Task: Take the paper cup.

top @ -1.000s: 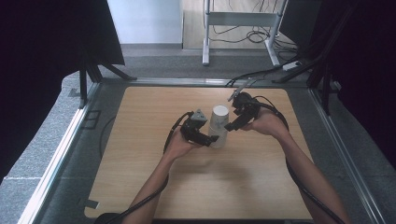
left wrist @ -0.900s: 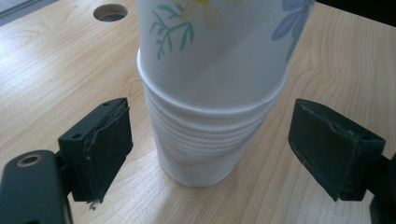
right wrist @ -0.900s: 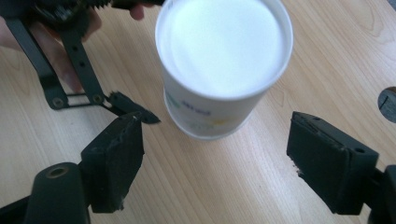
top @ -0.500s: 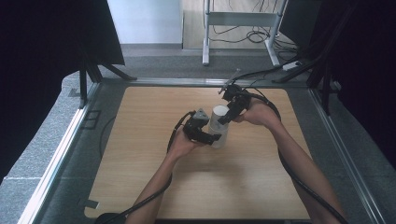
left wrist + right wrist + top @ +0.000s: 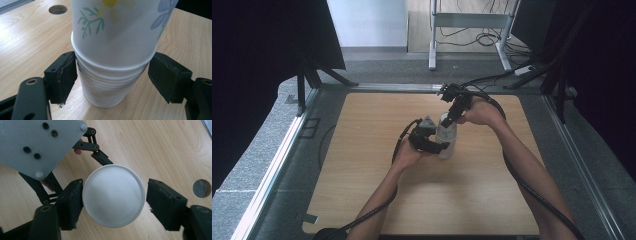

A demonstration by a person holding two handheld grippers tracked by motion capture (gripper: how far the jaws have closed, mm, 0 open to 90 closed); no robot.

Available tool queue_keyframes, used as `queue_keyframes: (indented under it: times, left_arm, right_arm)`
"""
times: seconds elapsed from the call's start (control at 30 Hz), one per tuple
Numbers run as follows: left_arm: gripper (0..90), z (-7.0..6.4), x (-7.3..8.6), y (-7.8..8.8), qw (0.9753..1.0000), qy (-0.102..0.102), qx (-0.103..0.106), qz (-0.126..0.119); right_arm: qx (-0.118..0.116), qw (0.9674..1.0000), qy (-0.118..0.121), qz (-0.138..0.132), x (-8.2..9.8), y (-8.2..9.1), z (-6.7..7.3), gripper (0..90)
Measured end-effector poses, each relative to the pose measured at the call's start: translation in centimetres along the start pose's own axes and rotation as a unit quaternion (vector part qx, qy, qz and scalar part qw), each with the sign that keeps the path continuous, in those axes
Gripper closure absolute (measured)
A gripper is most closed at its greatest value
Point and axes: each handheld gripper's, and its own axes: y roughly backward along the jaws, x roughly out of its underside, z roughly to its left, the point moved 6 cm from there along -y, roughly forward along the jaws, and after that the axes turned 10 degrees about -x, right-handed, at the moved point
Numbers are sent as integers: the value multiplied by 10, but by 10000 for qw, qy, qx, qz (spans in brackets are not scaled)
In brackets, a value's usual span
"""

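Paper cups (image 5: 446, 137), nested upside down in a stack, stand near the middle of the tabletop (image 5: 362, 150), just toward one o'clock from the centre in the high view. The work appears to be pulling the top cup (image 5: 117, 32), the flower-printed one, off the rest, and it looks barely begun: the top cup sits slightly raised on the lower cups (image 5: 107, 87) but remains nested over them.

From eight o'clock of the stack, the left hand-held gripper (image 5: 432, 145) reaches in low and level. Its jaws have just been closing around the lower cups; the left pad touches the ribbed rims, while the right pad stands a little clear, so the grip is not yet firm.

From one o'clock, the right hand-held gripper (image 5: 452, 116) comes down steeply over the stack, the forearm stretched across the tabletop. Its jaws have also just been closing, with the top cup's white base (image 5: 113, 195) between them; the left pad is touching, and the right pad shows a narrow gap.

Left to do, by my judgement: clamp both, then lift the top cup free.
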Motion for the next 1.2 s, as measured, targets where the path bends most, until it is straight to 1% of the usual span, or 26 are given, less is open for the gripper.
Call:
queue_keyframes:
  times: [0.07,0.17,0.2,0.37,0.4,0.47,0.53,0.57,0.73,0.8,0.87,0.93,1.0,1.07,1.1,1.2]
  left_arm:
    - [238,0,0,0,10000,-20,-8,4]
    - [242,0,0,0,10000,-40,-8,14]
    - [243,0,0,0,10000,-39,-18,15]
    - [244,-1,1,0,10000,-26,-36,23]
    - [244,-1,1,0,10000,-26,-41,19]
    - [244,-1,1,0,10000,-47,-41,24]
    - [244,-1,1,0,10000,-56,-46,24]
    - [244,-1,1,0,10000,-58,-42,22]
    - [243,-1,1,0,10000,-61,-49,24]
    - [243,-1,0,0,10000,-59,-57,29]
    - [241,-1,0,0,10000,-60,-59,34]
    - [239,-1,0,-1,9999,-66,-66,45]
    - [235,-1,0,-1,9999,-71,-73,75]
    - [218,-1,1,-1,9999,-73,-76,87]
    - [197,-1,1,0,9999,-66,-54,101]
    - [150,-1,0,2,9999,-89,-38,124]
  right_arm:
    - [-55,9999,-3,137,-2,0,2,358]
    - [-35,9998,10,211,-3,0,1,362]
    - [-34,9996,-36,283,-4,0,2,365]
    - [-23,9994,-40,334,-6,4,3,369]
    - [-8,9995,-9,312,-6,6,3,370]
    - [-18,9995,-37,309,-6,7,4,370]
    - [-18,9996,-7,296,-6,11,4,370]
    - [-9,9997,15,243,-6,16,5,370]
    - [22,9999,43,145,-7,25,7,371]
    - [93,9999,71,83,-7,32,8,371]
    - [90,9999,82,54,-7,34,9,371]
    - [139,9999,79,-27,-8,40,10,372]
    - [165,9998,90,-48,-8,44,12,372]
    - [179,9998,71,-56,-9,46,13,372]
    - [215,9997,88,-73,-9,51,15,372]
    - [261,9995,143,-89,-9,56,18,372]
